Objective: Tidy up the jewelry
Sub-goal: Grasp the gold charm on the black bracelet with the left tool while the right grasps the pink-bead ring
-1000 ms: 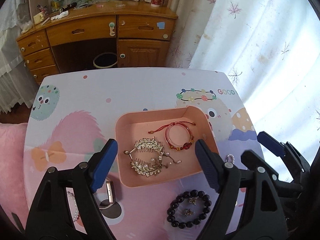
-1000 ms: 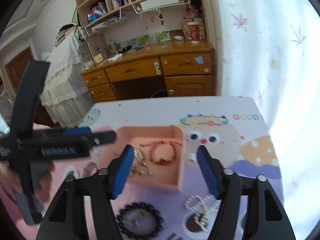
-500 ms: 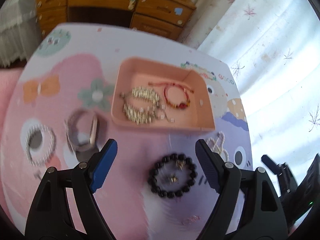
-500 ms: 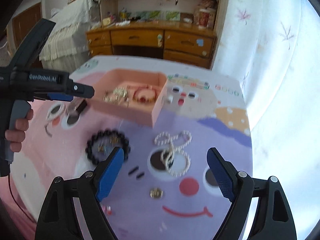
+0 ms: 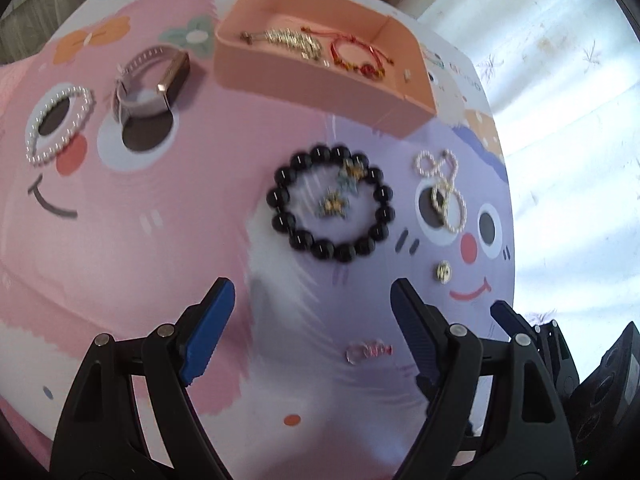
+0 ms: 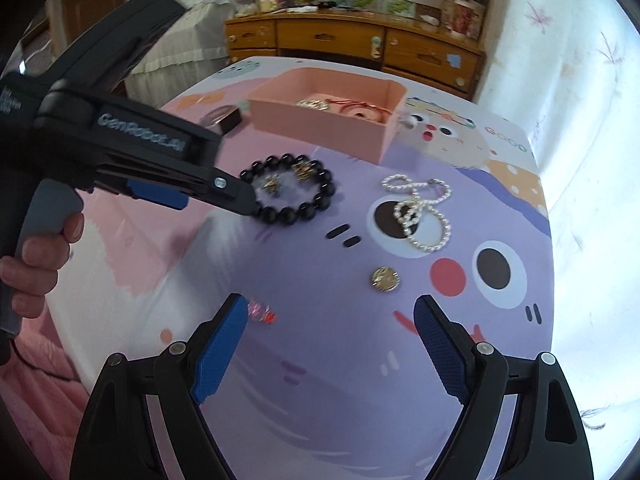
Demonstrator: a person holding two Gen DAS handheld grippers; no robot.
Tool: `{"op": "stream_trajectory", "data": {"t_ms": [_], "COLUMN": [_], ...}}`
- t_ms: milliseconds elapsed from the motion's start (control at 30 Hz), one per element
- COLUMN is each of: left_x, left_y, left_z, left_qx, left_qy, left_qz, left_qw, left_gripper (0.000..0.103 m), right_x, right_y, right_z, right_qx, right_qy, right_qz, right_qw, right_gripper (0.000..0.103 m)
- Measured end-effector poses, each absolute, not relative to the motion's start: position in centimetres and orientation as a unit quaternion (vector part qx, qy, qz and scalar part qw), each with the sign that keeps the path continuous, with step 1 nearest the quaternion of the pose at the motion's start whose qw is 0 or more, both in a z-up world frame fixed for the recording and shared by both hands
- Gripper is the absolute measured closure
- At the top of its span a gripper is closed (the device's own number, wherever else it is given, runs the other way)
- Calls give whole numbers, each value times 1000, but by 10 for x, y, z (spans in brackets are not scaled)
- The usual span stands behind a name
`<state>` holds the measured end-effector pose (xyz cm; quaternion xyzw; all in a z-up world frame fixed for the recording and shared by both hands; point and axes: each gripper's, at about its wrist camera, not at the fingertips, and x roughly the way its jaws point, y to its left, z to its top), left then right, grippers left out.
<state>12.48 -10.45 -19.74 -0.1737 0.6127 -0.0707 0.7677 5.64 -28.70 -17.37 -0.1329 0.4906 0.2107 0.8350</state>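
With both your left gripper [image 5: 310, 330] and right gripper [image 6: 330, 344] spread wide and empty, you are between picks: the black bead bracelet [image 5: 331, 203] at frame centre goes next into the pink tray [image 5: 320, 84] above.

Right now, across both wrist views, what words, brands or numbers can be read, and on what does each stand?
"GenRobot.AI": pale lettering on the side of the black handheld left gripper, right wrist view.
"GOOD": coloured letters printed on the cartoon-patterned tablecloth, beyond the pink rectangular tray; in the left wrist view this print is blurred.
Small white print at the gripper's rear edge: too small to read.
Jars and books on the wooden dresser: unreadable.
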Motion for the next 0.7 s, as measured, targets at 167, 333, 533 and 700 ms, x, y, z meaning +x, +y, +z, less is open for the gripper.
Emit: {"op": "stream_trajectory", "data": {"t_ms": [167,333,533,700], "left_x": [116,115,129,139], "left_y": [-123,-138,-138,-139], "left_z": [-199,-193,-194,-192], "left_qx": [-123,-78,-60,-45], "left_qy": [618,589,571,552], "left_qz": [-78,-78,-63,-71], "left_qw": [772,800,816,829], "left_gripper": [28,36,52,62], "right_x": [42,39,43,50], "right_y": [-273,-264,-255,-261], "right_z": [-185,-197,-205,-209], "right_qx": [-156,-164,-165,-158], "right_qy": [487,484,476,483], "right_qz": [272,301,313,309], "right_qw": [815,805,805,804], "right_gripper": [21,36,52,66]}}
